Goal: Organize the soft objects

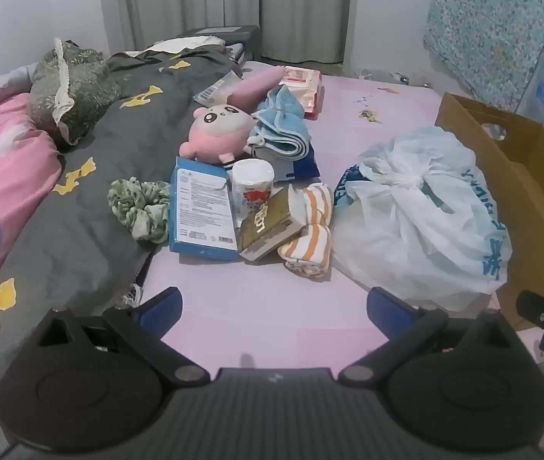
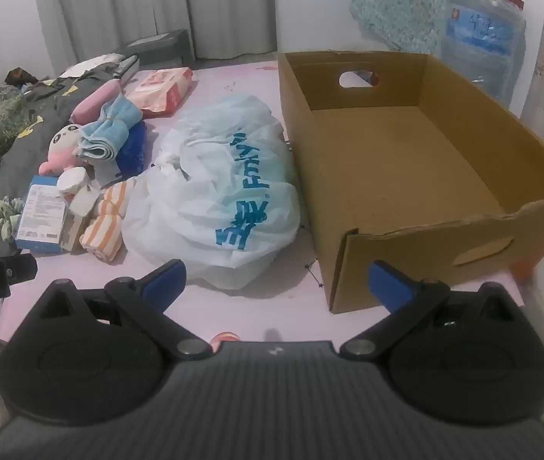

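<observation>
Both grippers hover over the pink bedsheet [image 1: 272,306], tilted down, nothing held. Left gripper [image 1: 273,310]: blue-padded jaws spread wide, only bare sheet between them. Right gripper [image 2: 275,285]: jaws equally wide apart, empty, the lower edge of the white plastic bag with blue lettering [image 2: 218,195] and a near corner of the open brown cardboard box [image 2: 417,176] beyond them. The box sits on the bed's right side, nothing visible inside, oval handle cutouts in the end walls. The bag is knotted, just left of the box and touching or nearly touching its wall; can't tell which. The soft items are piled left of the bag: two rolled orange-and-white striped cloths [image 1: 308,226] right beside the bag, a pink-and-white plush toy with a panda-like face [image 1: 214,134] further back, a folded light-blue towel [image 1: 283,130] just right of the plush, and a green patterned fabric scrunchie [image 1: 141,207] lying on the edge of the dark grey quilt with yellow shapes [image 1: 99,176]. Hard stuff is mixed in: a flat blue printed carton [image 1: 201,211], a white round-lidded tub [image 1: 252,188] and an olive-gold small box [image 1: 268,226] leaning against the striped cloths. A pink-and-red soft pack [image 1: 306,84] lies at the back, near the grey curtains [image 1: 225,0].
</observation>
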Motion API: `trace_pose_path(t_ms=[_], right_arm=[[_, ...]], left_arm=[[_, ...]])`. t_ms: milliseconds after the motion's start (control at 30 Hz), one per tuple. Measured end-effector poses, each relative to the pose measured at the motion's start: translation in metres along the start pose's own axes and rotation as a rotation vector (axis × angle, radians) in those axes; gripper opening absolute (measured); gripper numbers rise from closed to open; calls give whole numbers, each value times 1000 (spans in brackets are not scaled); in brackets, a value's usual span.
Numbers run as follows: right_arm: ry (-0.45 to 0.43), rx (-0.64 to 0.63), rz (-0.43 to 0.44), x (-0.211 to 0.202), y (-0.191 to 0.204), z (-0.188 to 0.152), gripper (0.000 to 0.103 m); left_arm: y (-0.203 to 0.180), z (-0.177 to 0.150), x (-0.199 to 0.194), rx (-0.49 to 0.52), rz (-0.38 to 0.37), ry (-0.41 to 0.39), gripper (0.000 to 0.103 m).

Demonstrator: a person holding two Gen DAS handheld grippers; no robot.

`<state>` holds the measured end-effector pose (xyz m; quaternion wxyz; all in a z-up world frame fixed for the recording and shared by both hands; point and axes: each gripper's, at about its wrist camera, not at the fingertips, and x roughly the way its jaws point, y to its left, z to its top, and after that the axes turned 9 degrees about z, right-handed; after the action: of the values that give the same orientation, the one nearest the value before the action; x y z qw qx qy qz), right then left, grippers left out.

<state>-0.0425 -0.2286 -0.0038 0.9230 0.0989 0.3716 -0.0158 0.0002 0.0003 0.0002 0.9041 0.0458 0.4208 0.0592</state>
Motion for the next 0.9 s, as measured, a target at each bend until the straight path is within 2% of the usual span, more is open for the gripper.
trace_pose_path(t_ms=[200, 900], right_arm=[[-14, 18, 8, 1, -5, 3, 102], [32, 34, -1, 8, -8, 4, 102]], left_arm=[[-6, -3, -1, 7, -2, -6, 103], [-5, -5, 1, 2, -22, 6, 103]])
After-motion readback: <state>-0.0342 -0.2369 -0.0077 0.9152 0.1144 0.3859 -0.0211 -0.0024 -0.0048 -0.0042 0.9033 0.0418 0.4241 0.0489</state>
